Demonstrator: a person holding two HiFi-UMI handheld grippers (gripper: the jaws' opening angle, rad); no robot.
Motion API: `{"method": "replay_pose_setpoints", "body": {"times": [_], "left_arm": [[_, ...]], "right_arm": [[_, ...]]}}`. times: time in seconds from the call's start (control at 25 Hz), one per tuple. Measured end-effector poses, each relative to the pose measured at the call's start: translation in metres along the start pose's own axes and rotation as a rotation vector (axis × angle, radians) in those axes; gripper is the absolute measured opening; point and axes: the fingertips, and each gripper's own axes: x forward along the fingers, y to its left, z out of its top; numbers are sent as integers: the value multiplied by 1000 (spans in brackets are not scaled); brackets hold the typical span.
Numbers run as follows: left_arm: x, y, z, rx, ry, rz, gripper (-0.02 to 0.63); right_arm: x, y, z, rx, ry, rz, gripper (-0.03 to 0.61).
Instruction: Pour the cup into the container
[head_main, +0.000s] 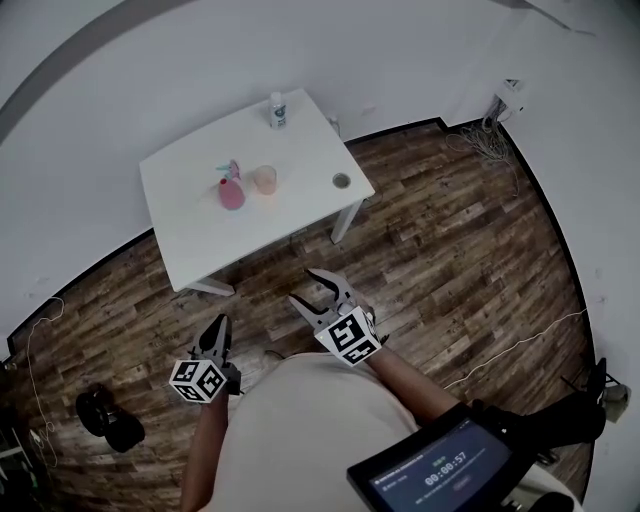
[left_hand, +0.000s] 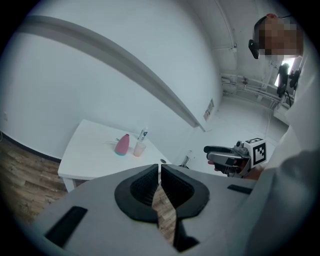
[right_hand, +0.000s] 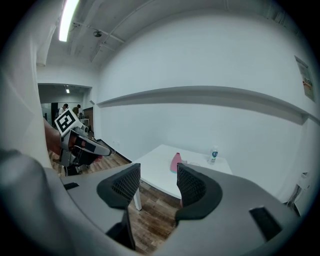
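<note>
A white table (head_main: 190, 230) stands ahead of me on the wood floor. On it are a pink container (head_main: 231, 190) with a narrow top and, right beside it, a translucent cup (head_main: 264, 179). Both also show far off in the left gripper view, the container (left_hand: 122, 144) and the cup (left_hand: 139, 148). My left gripper (head_main: 219, 325) hangs over the floor short of the table, shut and empty, its jaws (left_hand: 159, 172) meeting. My right gripper (head_main: 303, 288) is held nearer the table edge, open with nothing between its jaws (right_hand: 159, 182). The pink container (right_hand: 175, 162) shows beyond them.
A small bottle (head_main: 277, 110) stands at the table's far edge and a small round object (head_main: 341, 181) near its right corner. Cables (head_main: 485, 140) lie by the right wall. Dark objects (head_main: 108, 418) sit on the floor at left. A screen (head_main: 440, 470) is below me.
</note>
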Motion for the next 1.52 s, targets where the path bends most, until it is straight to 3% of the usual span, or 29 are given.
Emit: {"method": "replay_pose_setpoints", "body": {"times": [0.4,0.64,1.12,1.52], "left_arm": [[2,-16,-28,-6,60,33,11],[16,-22,-25,6,64,41,11],[66,-76,-24,17,49,29,11],[94,-114,-49,-1,45,46,11]], "right_arm": [[-17,-20,-25,35,15,9,230],[-15,-29,-26,52,-3,30,230],[-36,-65,-44,49,-2,82,230],[-68,-104,-73,33,12,86,230]]}}
